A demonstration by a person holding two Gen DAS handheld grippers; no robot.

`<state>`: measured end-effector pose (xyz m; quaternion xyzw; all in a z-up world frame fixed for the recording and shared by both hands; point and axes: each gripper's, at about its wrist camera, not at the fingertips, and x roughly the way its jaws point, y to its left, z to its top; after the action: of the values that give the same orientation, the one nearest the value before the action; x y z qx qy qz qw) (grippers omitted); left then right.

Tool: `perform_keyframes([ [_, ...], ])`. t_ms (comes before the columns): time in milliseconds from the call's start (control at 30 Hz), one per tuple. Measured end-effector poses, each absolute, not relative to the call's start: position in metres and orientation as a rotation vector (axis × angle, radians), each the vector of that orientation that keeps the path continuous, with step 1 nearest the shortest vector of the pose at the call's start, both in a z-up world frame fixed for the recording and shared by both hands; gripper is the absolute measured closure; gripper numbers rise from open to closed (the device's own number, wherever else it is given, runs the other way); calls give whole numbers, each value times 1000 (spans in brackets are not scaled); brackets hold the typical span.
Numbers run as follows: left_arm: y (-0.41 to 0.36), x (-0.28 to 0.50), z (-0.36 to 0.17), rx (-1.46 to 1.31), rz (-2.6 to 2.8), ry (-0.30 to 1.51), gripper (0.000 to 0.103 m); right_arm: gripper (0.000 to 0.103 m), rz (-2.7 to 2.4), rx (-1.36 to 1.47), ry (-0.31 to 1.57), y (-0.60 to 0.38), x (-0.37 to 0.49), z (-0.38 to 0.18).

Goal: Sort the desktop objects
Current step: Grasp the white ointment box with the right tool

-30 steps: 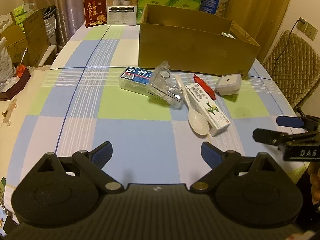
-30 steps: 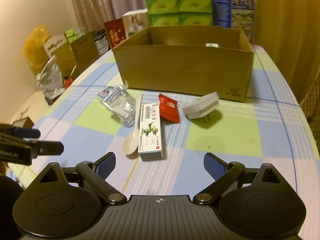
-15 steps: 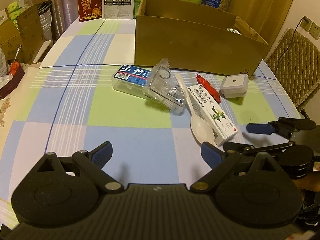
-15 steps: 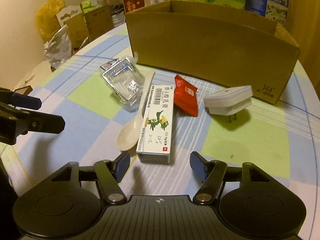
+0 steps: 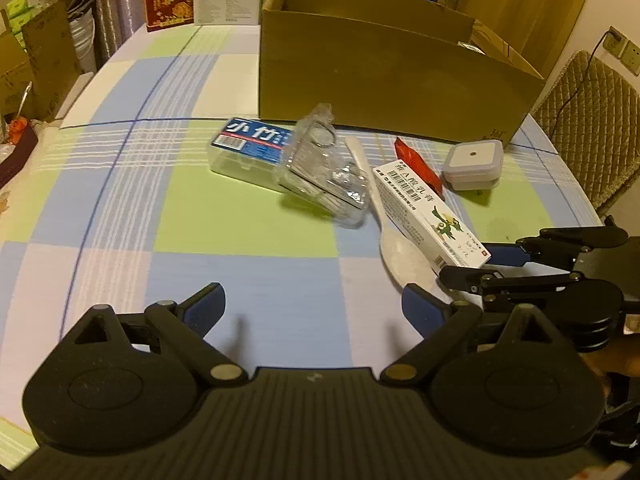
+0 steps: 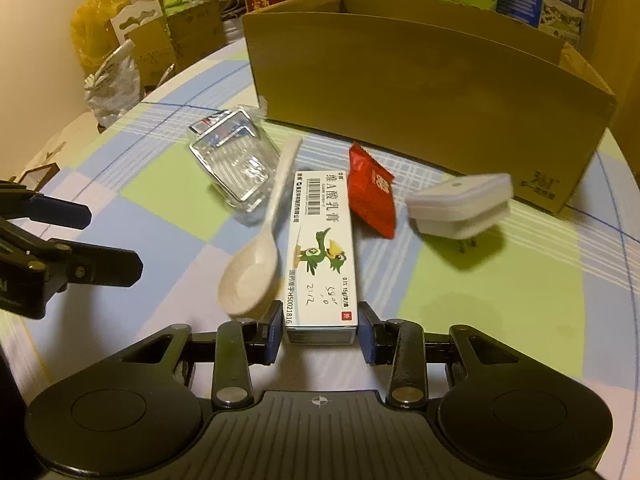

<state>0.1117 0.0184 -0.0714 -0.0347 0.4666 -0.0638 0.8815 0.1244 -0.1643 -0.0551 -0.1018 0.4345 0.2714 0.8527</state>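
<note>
Since the earlier frames, both grippers have dropped toward the table and the right gripper [image 6: 320, 330] has gone from wide apart to straddling the near end of the ointment carton [image 6: 322, 248]; nothing on the cloth has shifted.

Landmark: cardboard box [image 6: 420, 92], open-topped, standing at the far side of the checked tablecloth [image 5: 240, 220]. Probably the bin for sorted goods, since every loose piece lies just in front of its wall.

Clear plastic case [image 5: 248, 148], blue label, in front of the box's left end, lying flat.

Crumpled clear packaging [image 5: 324, 176], leaning on that case, in front of the box.

Ointment carton, white with a green bird print, pointing away from the box. Its near end sits between the right gripper's jaws, which are closing; the pads look just at its sides, and a firm clamp cannot be confirmed. Gripping across the narrow width suits the small opening.

Pale spoon [image 6: 256, 272], alongside the carton, bowl end farthest from the box and touching the gripper's left pad [image 6: 274, 330], so it may get nudged.

White plug adapter [image 6: 460, 204], near the box's right corner.

Red sachet [image 6: 370, 192], between carton and adapter.

Left gripper [image 5: 312, 308], jaws wide apart, holding nothing, hovering well clear of the box, likely waiting.
</note>
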Motion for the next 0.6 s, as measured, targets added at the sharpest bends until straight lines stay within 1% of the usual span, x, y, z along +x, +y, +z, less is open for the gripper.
perform_keyframes([
  [167,5,115,-79,-86,-172,977,12,68,550,-221,931,-183,117,-50],
  [267,-5,119,-84,-96,-201,979,16,68,527,-216,936,-194,112,-47],
  [500,-33,134,-100,-104,-239,976,33,68,480,-208,917,-208,108,-49],
  [567,-40,138,-104,-100,-245,967,39,68,476,-193,919,-211,110,-49],
  [600,-44,141,-106,-95,-244,964,46,68,475,-189,919,-213,110,-49],
])
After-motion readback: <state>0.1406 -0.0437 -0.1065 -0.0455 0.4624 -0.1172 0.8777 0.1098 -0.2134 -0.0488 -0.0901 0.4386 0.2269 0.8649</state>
